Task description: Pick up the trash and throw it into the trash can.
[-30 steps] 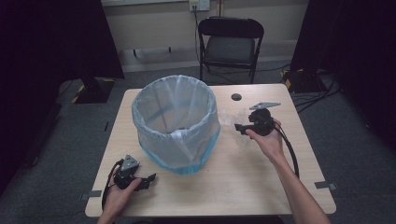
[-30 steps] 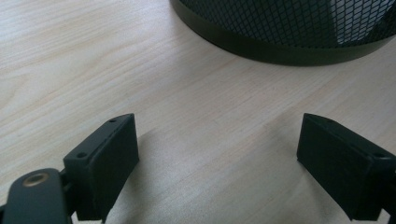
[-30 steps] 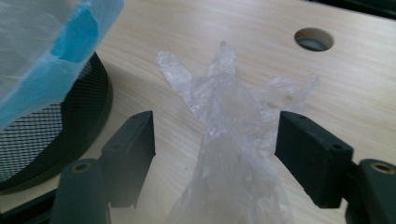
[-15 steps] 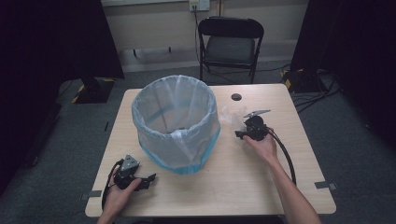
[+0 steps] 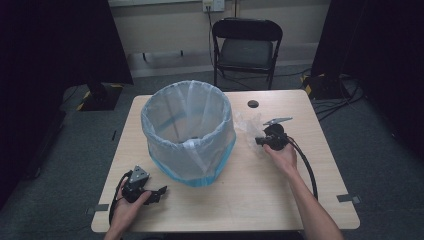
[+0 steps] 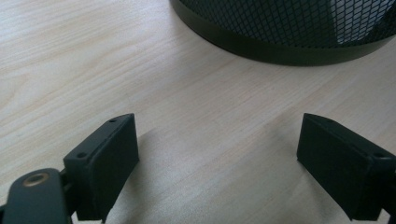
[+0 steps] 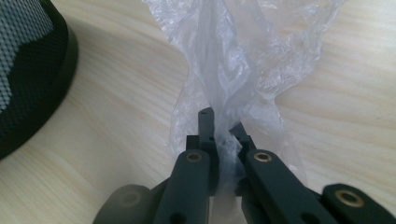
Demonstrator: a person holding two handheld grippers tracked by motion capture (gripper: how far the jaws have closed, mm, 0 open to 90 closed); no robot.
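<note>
Right gripper view shows the clear plastic bag (image 7: 243,60) pinched between the fingers (image 7: 201,140) of the right gripper (image 7: 224,140); they have just been closing and now press a twisted fold of the film between them, while the rest of the bag spreads crumpled on the tabletop (image 7: 116,116) beyond. In the high view the plastic bag (image 5: 248,127) lies toward the right half of the tabletop (image 5: 250,200), just right of the bin and short of the far edge, with the right gripper (image 5: 260,142) at its near side and the person's right hand (image 5: 282,157) behind it, a cable trailing back toward the near right corner.

Just left of the bag stands a mesh wastebasket (image 5: 188,132) lined with a pale blue liner (image 5: 220,165) folded over its rim and hanging down its outside; its black mesh base (image 7: 28,70) fills the left corner of the right gripper view. A small dark round hole (image 5: 253,104) sits in the tabletop near the far edge.

Near the near left corner the left gripper (image 5: 159,192) rests low in the left hand (image 5: 129,202). In the left gripper view its fingers (image 6: 105,161) stand wide apart with only bare wood between them, and the wastebasket's base (image 6: 280,42) lies ahead. A folding chair (image 5: 247,47) stands on the floor beyond the far edge.
</note>
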